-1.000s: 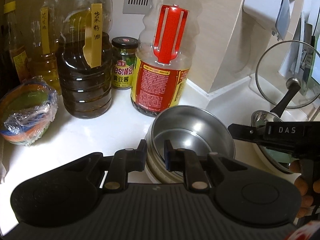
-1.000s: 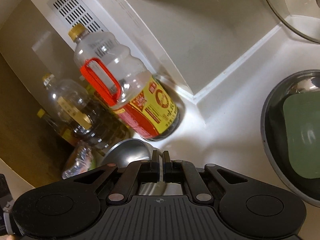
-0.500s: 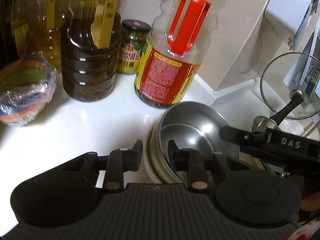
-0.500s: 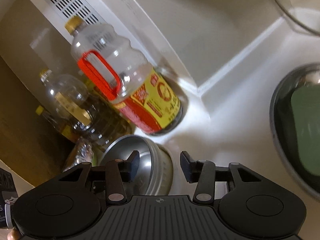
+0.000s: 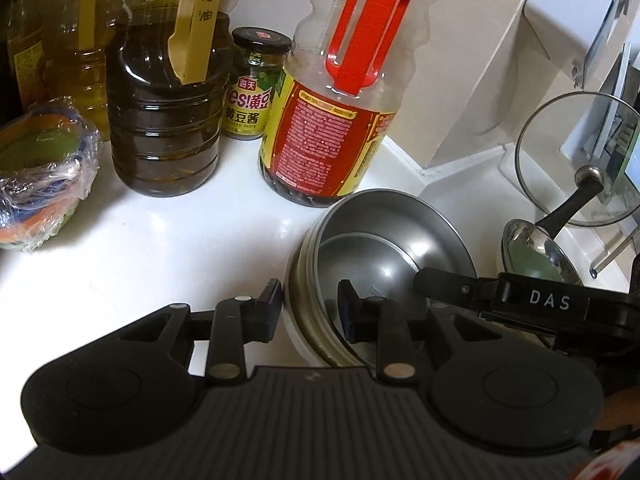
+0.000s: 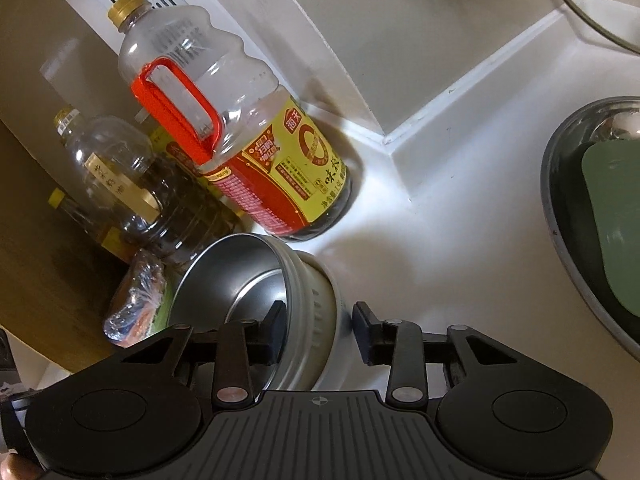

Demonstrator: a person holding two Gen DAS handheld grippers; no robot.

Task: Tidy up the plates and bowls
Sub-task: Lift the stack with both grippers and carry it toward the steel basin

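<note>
Left wrist view: the left gripper straddles the near rim of the steel bowls, jaws slightly apart, not pressing. The right gripper, closing, straddles the opposite rim. The stack sits mid-counter, before the bottles.

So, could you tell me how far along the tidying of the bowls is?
Done: the steel bowls sit nested in one stack. In hand: the left claw and right claw each straddle its rim, neither clamped; the right's jaws are closing. Remaining: the green dish in the steel pan and the wrapped bowl stand apart.
</note>
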